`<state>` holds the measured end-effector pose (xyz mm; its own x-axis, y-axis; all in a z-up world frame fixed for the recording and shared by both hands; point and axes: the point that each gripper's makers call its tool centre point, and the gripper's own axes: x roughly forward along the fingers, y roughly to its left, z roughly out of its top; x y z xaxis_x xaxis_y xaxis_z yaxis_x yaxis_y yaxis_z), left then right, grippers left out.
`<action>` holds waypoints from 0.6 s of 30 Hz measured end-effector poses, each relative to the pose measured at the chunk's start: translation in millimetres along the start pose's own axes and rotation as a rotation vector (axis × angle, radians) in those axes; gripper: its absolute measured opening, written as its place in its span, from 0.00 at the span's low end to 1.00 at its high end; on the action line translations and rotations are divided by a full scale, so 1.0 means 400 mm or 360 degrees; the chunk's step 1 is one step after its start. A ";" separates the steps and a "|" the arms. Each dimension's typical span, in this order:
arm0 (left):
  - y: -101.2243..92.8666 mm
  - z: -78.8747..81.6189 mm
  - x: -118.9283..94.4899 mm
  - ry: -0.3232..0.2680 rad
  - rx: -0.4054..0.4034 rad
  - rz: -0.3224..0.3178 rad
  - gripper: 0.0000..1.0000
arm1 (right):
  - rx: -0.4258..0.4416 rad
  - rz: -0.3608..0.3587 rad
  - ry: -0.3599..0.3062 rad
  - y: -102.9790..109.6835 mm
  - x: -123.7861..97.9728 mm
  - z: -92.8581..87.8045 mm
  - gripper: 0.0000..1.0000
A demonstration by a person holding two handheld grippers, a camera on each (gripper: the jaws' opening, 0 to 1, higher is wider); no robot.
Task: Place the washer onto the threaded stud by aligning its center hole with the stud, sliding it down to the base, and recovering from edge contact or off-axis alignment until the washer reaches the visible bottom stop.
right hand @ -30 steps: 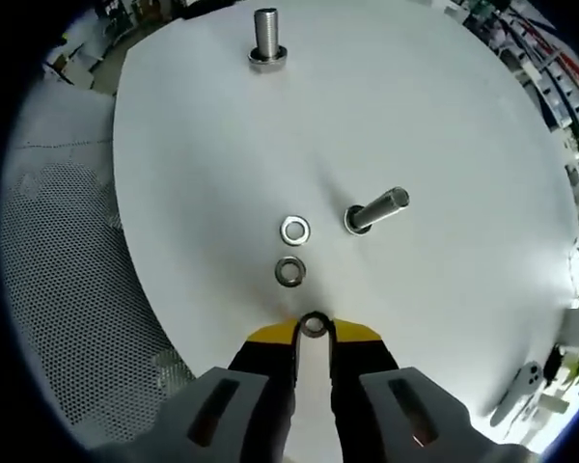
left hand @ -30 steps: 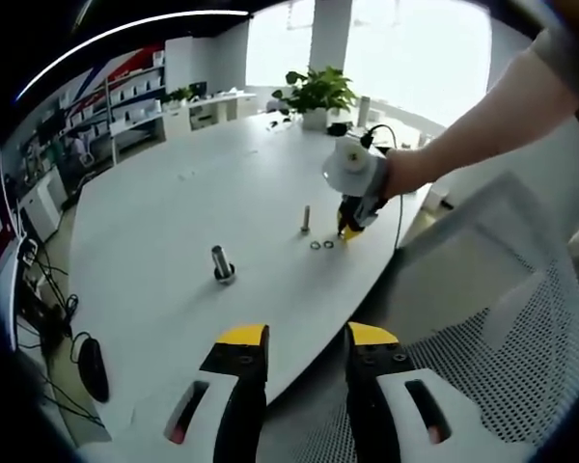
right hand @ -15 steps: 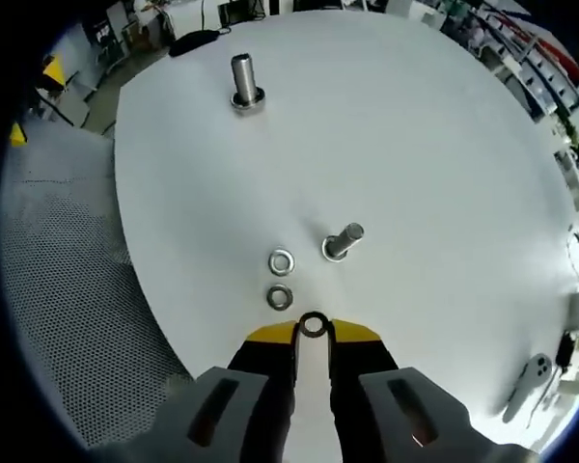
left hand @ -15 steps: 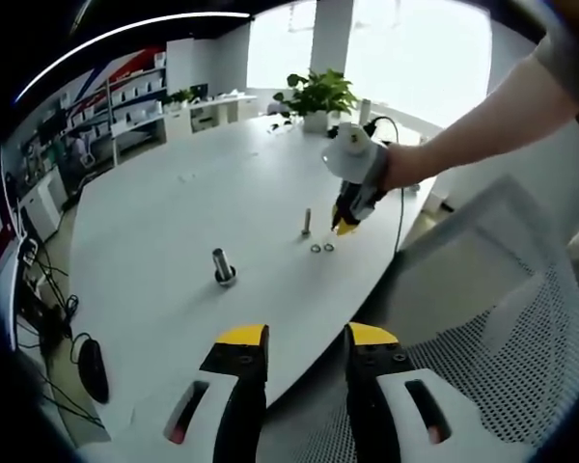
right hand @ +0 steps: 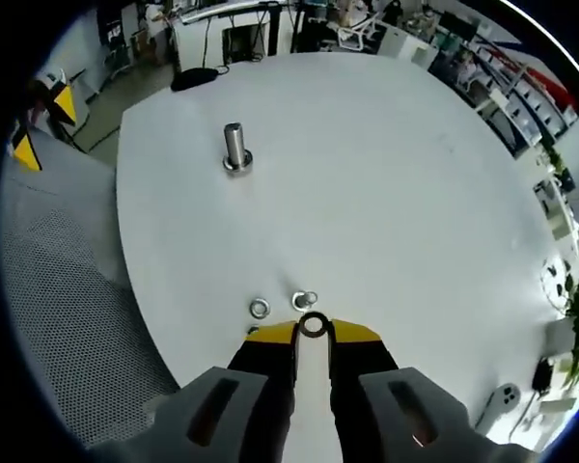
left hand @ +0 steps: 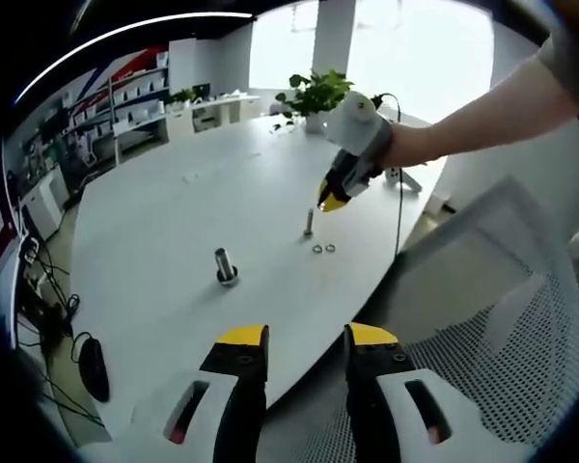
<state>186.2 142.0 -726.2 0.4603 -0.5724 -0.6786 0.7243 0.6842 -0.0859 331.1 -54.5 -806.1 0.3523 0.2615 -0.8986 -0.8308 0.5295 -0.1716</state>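
My right gripper point(right hand: 314, 334) is shut on a small steel washer point(right hand: 314, 325), pinched by its edge at the yellow tips. Just beyond the tips, the thin threaded stud point(right hand: 304, 300) stands on the white table point(right hand: 396, 174) and I see it almost end-on from above. One loose washer point(right hand: 260, 309) lies beside it. In the left gripper view the right gripper point(left hand: 332, 199), held by a hand, hovers above the stud point(left hand: 309, 224). Two loose washers point(left hand: 323, 249) lie beside the stud. My left gripper point(left hand: 307, 338) is open and holds nothing, low over the near table edge.
A thicker bolt point(left hand: 224, 265) point(right hand: 234, 148) stands upright on the table, away from the stud. A white mesh chair point(left hand: 482, 328) sits at the table's edge. A potted plant point(left hand: 314, 92) stands at the far end. A cable trails from the right gripper.
The right gripper has risen from the table with the washer and moved over the stud, which now appears end-on just beyond its tips. The left gripper has stayed still.
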 end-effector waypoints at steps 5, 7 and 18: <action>0.003 -0.002 0.000 0.0004 -0.0009 0.0008 0.29 | -0.0051 0.0010 -0.0005 0.008 0.003 0.016 0.13; 0.004 -0.001 -0.001 0.0000 -0.0014 0.0008 0.29 | -0.0060 0.0014 0.0008 0.005 0.011 0.017 0.13; 0.002 -0.002 0.000 0.0001 -0.0014 0.0000 0.29 | -0.0014 0.0012 0.0030 -0.014 0.029 0.025 0.13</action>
<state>186.3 142.9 -726.8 0.4600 -0.5724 -0.6788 0.7198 0.6880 -0.0923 344.0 -46.5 -811.4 0.3379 0.2503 -0.9073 -0.8373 0.5203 -0.1682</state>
